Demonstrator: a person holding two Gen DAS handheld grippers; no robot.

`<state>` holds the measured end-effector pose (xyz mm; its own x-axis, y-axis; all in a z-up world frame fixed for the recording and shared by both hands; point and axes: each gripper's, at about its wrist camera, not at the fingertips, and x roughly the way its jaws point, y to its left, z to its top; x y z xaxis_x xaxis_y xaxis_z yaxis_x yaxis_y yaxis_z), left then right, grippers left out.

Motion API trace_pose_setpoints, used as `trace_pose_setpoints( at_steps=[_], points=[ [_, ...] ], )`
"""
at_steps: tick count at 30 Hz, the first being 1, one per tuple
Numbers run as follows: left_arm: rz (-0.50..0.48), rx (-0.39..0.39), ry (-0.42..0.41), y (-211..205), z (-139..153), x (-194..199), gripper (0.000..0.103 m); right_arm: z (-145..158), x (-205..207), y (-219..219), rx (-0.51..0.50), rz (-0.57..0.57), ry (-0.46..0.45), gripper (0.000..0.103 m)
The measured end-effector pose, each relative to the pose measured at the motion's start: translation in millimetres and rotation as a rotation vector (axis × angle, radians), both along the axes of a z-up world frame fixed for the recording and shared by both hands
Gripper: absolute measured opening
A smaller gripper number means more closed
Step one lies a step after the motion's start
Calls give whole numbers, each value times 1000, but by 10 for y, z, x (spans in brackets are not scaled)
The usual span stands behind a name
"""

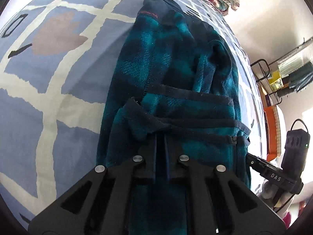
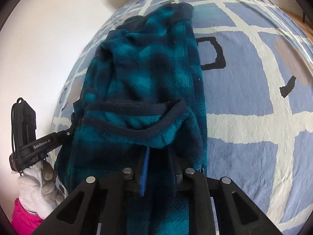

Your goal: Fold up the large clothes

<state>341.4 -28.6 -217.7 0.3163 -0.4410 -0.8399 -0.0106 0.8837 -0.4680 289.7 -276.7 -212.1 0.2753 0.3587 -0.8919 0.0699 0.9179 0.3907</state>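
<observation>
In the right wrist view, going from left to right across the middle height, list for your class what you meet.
White wall → left gripper reaching in → teal fleece garment → blue patterned bedspread.

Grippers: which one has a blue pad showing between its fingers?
The right gripper: a bright blue pad lines its finger; the left gripper looks all black.

Fuzzy teal fleece jacket (image 1: 172, 74) (dark trim), matt woven bedspread (image 1: 58, 101)
</observation>
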Motion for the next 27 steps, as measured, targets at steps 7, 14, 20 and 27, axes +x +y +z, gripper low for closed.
trace_pose_setpoints(
  at_steps=[7,14,20,27],
  points=[
    [-8,-57,-95,188,499,59,27,543,-33,-101,-13,-31,-186,37],
    [72,-158,-117,598,615,717,57,858,342,-311,-69,-50,-324,47],
    [53,-105,-147,617,545,1500,58,764,1078,-576,-97,-38,-311,56],
    [62,-71,-113,533,223,2248,62,366,1923,-871,-51,-95,-267,60]
  ],
)
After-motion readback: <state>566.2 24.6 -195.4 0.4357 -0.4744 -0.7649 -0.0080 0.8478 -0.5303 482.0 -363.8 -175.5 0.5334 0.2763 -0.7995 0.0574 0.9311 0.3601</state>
